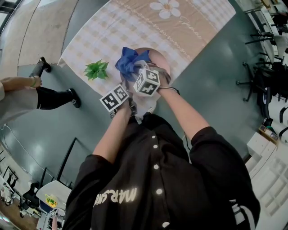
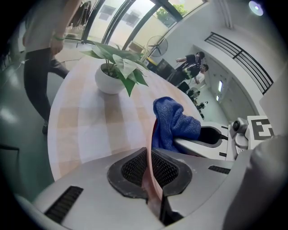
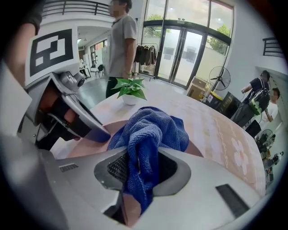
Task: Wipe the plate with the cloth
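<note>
- Pink plate (image 3: 87,149) just above the near edge of the table, turned edge-on to the left gripper view, so only a thin pink line shows there.
- Near rim of the plate pinched in the left gripper (image 2: 150,168): jaws drawn almost together, both dark ribbed pads pressed on the thin edge.
- Blue cloth (image 3: 150,130) bunched into a thick wad on the plate's face, on the side turned toward the right gripper.
- Clamped on that cloth, the right gripper (image 3: 141,168): jaws kept narrow by the folds between the pads, a loose tail of cloth hanging down behind them and the main bulge spilling out past the tips.
- Both grippers close together in the head view, marker cubes (image 1: 147,81) side by side, forearms reaching forward and down from a black buttoned shirt.
- Under all this, a table (image 2: 56,148) with a rounded edge, covered by a beige-and-white checked tablecloth (image 1: 189,27) with a white daisy (image 1: 165,8) printed at its far end.
- To the left of the plate in the head view and well apart from it, a small green plant (image 1: 96,69) in a white pot (image 2: 109,81), upright on the tablecloth.
- Beside the table on the left, a standing person (image 1: 27,92) in dark trousers and dark shoes, on a grey-green floor (image 1: 216,67).
- More people and a standing fan far off in the background of the gripper views, too small to describe further.
</note>
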A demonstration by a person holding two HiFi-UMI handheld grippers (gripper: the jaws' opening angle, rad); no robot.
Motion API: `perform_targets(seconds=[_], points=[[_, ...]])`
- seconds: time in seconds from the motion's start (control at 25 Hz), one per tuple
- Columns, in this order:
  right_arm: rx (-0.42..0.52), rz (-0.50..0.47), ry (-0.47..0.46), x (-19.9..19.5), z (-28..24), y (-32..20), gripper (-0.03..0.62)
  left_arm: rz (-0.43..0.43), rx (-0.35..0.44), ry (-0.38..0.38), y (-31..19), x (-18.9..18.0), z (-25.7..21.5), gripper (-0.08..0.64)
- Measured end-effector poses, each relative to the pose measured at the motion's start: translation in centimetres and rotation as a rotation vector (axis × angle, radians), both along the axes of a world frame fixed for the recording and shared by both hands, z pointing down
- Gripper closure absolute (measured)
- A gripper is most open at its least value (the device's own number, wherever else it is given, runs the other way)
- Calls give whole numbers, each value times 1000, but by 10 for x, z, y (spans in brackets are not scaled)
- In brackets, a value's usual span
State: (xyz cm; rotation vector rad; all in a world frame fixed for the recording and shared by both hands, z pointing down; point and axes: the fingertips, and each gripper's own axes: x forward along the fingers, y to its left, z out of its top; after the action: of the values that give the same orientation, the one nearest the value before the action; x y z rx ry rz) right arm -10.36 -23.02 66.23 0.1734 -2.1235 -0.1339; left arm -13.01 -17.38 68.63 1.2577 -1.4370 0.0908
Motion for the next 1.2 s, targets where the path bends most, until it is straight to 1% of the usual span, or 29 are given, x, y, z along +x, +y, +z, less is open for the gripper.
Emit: perform_targets(seconds=[0.52, 1.2], points=[[7, -25, 55, 37, 3, -2, 483, -12, -7, -3, 0, 1, 0, 530], [8, -46, 166, 95, 8, -4, 483, -27, -12, 3, 0, 0, 0, 530]])
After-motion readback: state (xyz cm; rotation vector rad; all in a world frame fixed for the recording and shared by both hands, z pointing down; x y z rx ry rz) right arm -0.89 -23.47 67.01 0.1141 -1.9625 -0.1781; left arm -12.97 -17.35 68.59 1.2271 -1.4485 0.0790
